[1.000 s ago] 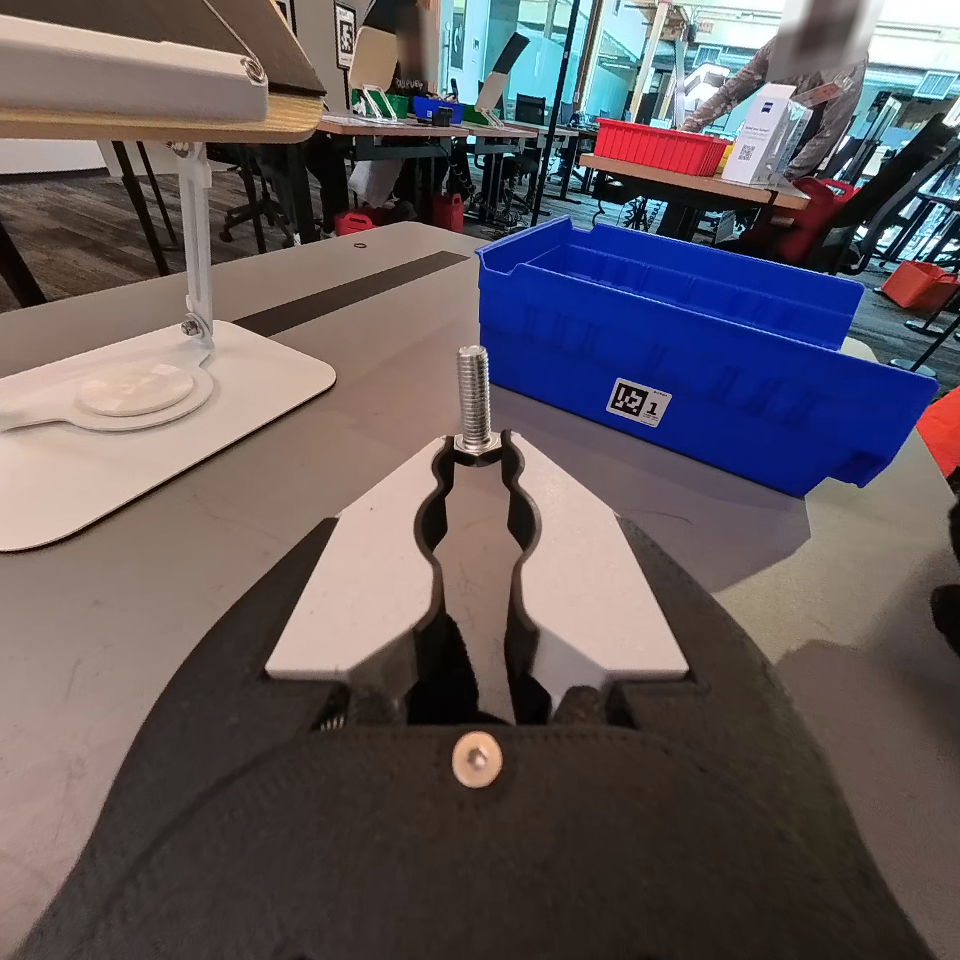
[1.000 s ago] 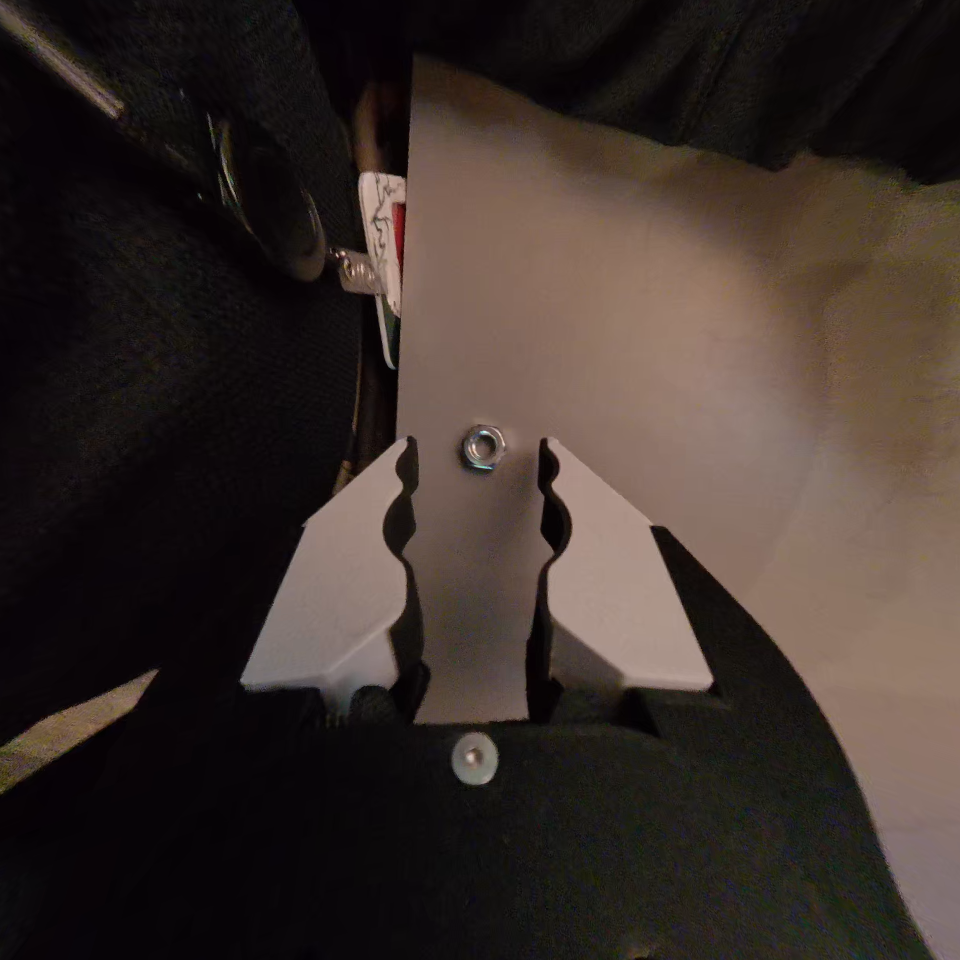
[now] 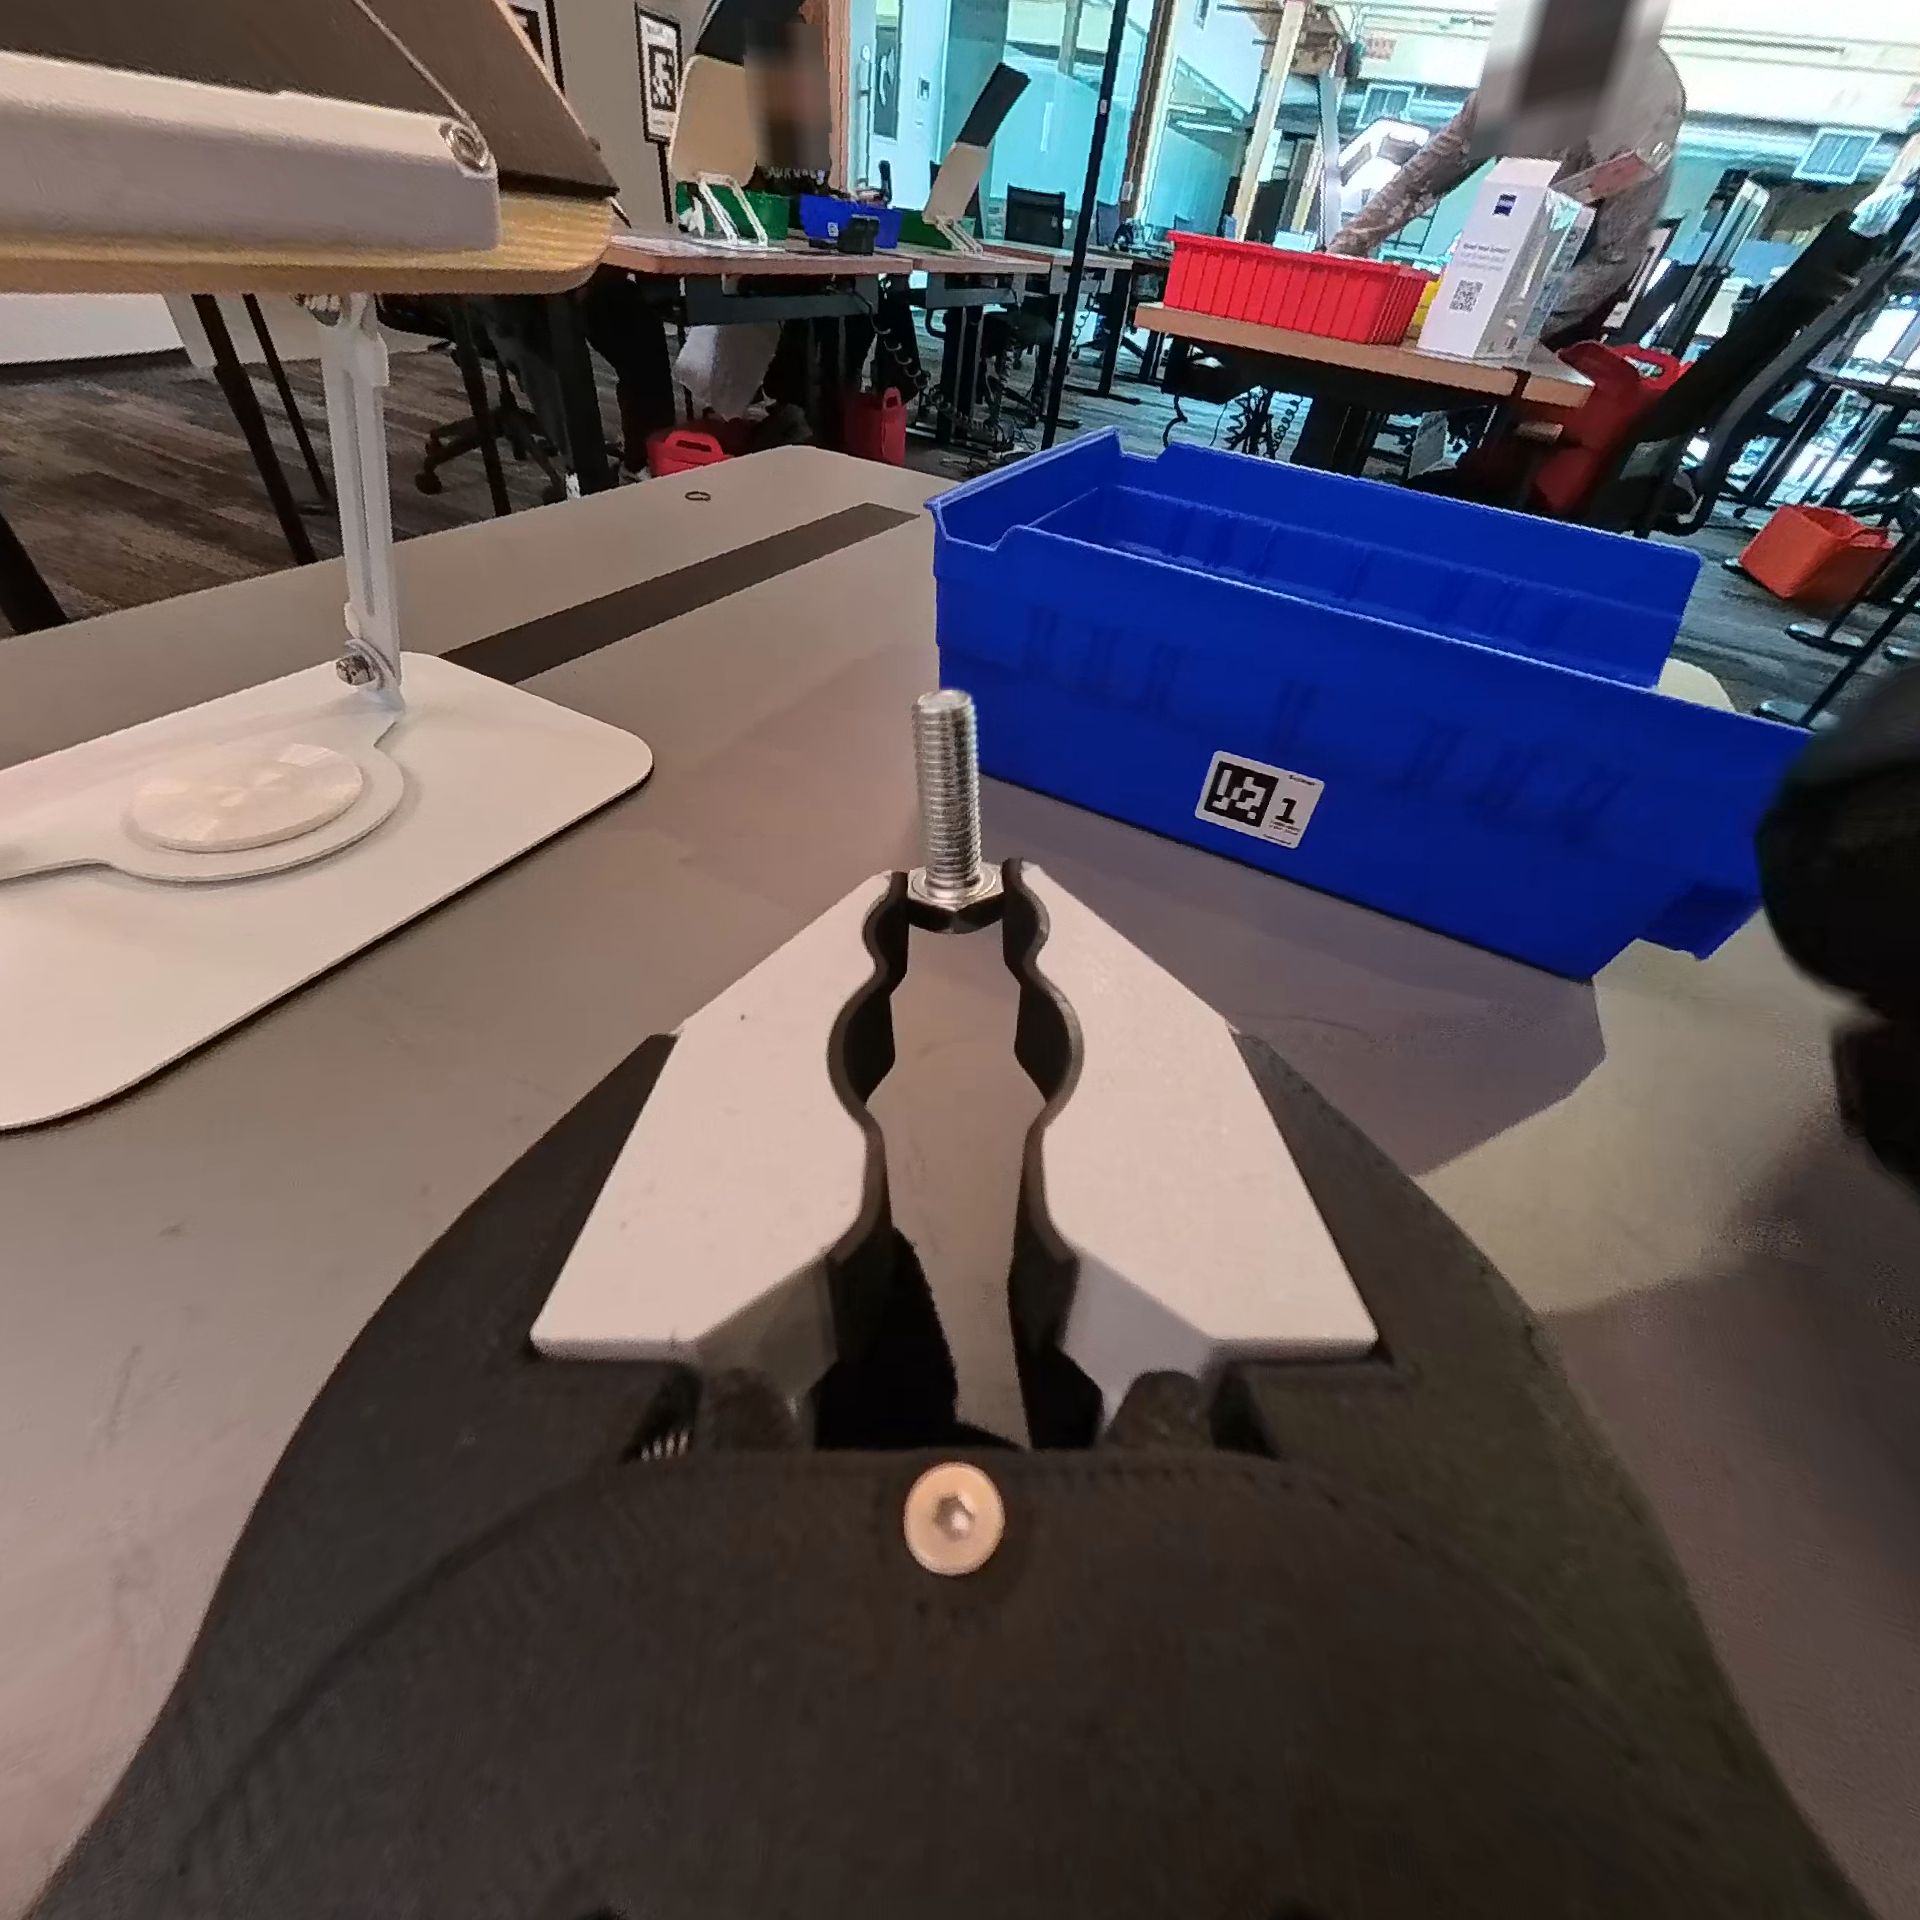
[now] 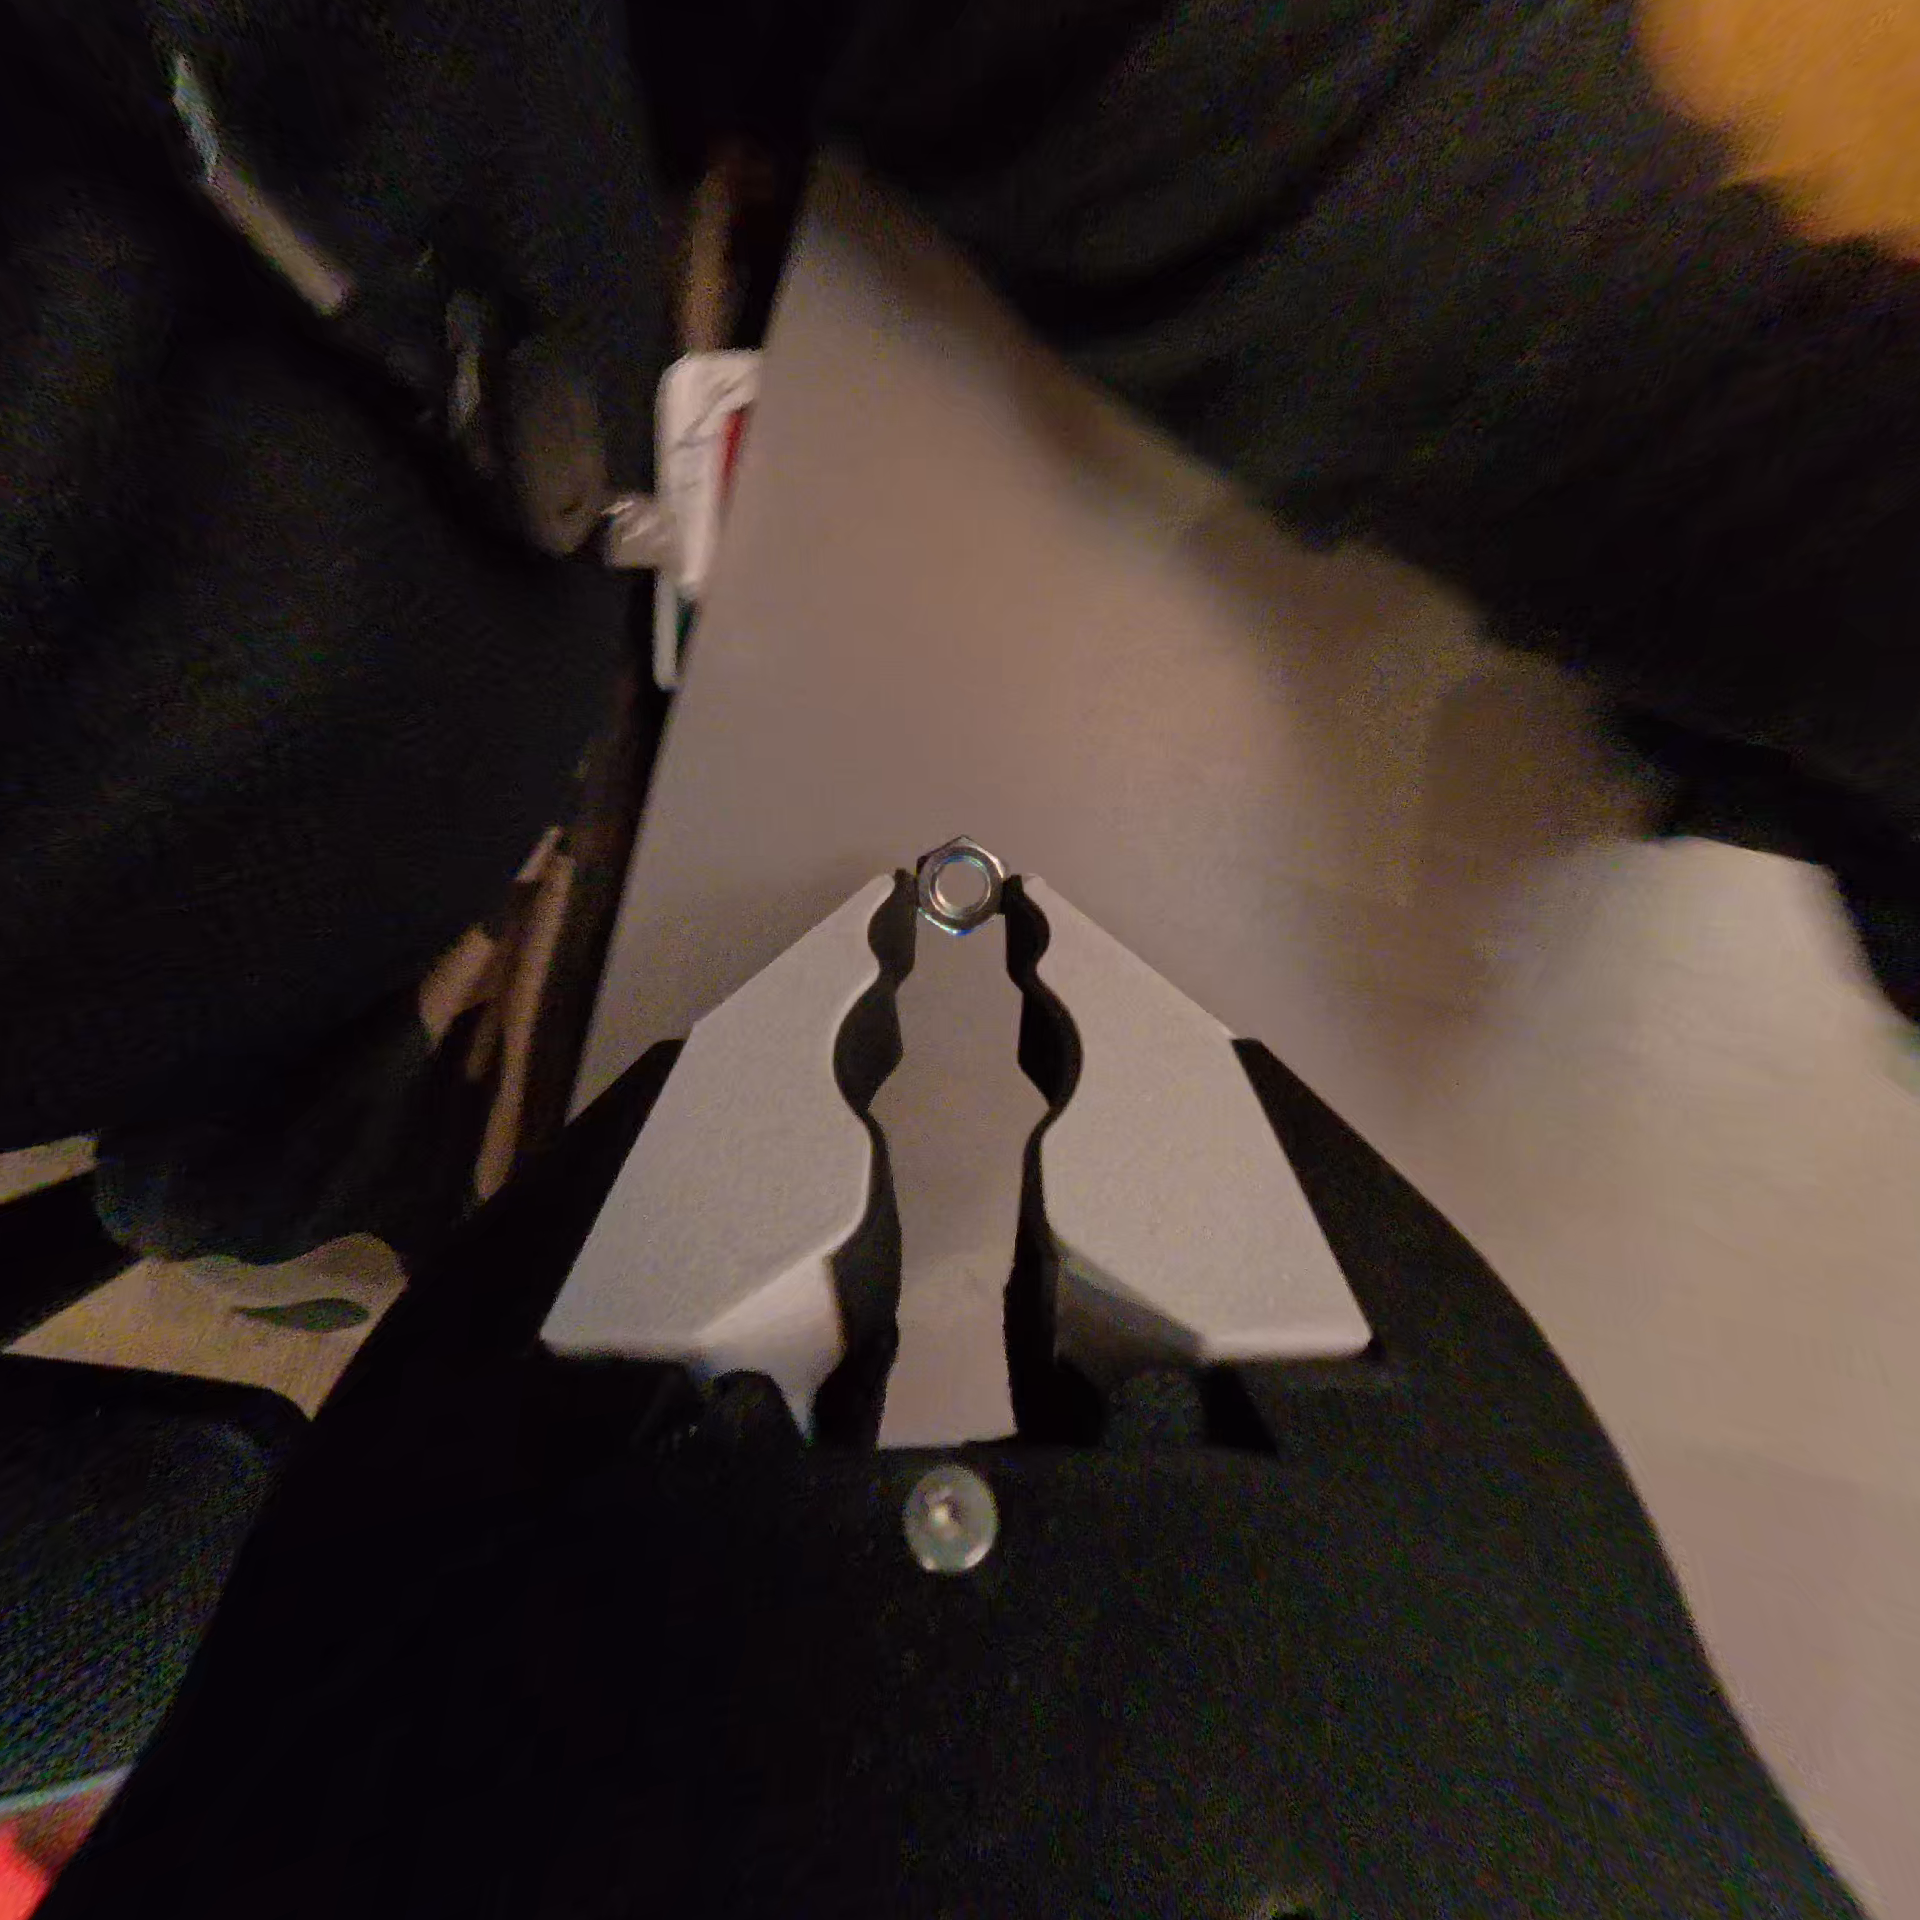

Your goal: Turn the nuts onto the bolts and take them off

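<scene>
In the left wrist view my left gripper (image 3: 953, 902) is shut on the hex head of a silver bolt (image 3: 944, 792). The bolt stands upright with its threaded shank pointing up, just above the grey table (image 3: 436, 1039). In the right wrist view my right gripper (image 4: 958, 896) is shut on a small silver hex nut (image 4: 958, 886), pinched at the fingertips with its hole facing the camera, over the grey table (image 4: 1039, 644) near its edge. A dark shape, perhaps the right gripper or hand, shows at the right edge of the left wrist view (image 3: 1860, 935).
A blue bin (image 3: 1351, 686) with a tag label stands behind and to the right of the bolt. A white stand base (image 3: 260, 852) with an upright arm lies at the left. Dark clothing (image 4: 260, 727) fills the left and top of the right wrist view. There is about 20 centimeters between the tips of the two grippers. To the white stand base (image 3: 260, 852): left tips about 25 centimeters, right tips about 45 centimeters.
My right gripper has closed on the nut, which lay loose on the table between open fingers, and lifted it; the view is now blurred. The left gripper and bolt have barely moved.
</scene>
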Motion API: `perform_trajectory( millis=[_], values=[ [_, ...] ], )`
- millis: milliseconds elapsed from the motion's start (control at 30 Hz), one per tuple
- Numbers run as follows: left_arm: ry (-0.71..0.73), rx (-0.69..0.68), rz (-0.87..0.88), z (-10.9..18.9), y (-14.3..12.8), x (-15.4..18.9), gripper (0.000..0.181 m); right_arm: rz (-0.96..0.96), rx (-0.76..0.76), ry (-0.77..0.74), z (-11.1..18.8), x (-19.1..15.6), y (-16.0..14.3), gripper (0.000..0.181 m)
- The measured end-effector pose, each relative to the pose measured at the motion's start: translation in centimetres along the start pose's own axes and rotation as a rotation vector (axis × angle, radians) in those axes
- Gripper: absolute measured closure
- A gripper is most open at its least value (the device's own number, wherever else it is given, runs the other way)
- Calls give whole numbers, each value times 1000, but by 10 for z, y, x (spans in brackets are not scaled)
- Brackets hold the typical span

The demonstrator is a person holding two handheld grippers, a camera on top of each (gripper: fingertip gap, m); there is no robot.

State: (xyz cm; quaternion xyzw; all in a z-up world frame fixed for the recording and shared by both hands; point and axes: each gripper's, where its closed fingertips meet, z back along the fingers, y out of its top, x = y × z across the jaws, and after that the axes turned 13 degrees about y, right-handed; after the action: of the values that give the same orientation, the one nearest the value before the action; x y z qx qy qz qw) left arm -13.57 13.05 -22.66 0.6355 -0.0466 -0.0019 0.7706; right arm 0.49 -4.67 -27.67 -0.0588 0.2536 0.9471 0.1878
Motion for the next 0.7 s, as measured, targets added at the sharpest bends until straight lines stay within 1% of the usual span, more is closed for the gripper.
perform_trajectory(
  millis=[100, 200, 267, 300, 333, 400, 500, 567, 700],
  values=[
    [-21, 29, -9, 3, 4, 5, 166, -64, 101, -140, 70, 36, 10, 166],
    [-57, 67, -12, 7, 11, 12, 166, -99, 141, -256, 140, 69, 11, 166],
    [-70, 85, -20, 9, 14, 15, 166, -106, 154, -295, 174, 86, 13, 166],
    [-75, 92, -21, 10, 15, 16, 166, -113, 151, -299, 186, 94, 12, 166],
    [-81, 102, -22, 11, 16, 18, 166, -124, 138, -299, 193, 102, 9, 166],
    [-91, 123, -26, 13, 20, 20, 166, -139, 106, -271, 197, 116, 1, 166],
    [-82, 123, -49, 13, 21, 21, 165, -146, 84, -225, 191, 132, -8, 166],
    [-78, 125, -69, 14, 21, 23, 165, -137, 78, -189, 183, 136, -10, 166],
    [-65, 118, -101, 13, 20, 25, 165, -141, 17, -160, 174, 140, -20, 166]
  ],
)
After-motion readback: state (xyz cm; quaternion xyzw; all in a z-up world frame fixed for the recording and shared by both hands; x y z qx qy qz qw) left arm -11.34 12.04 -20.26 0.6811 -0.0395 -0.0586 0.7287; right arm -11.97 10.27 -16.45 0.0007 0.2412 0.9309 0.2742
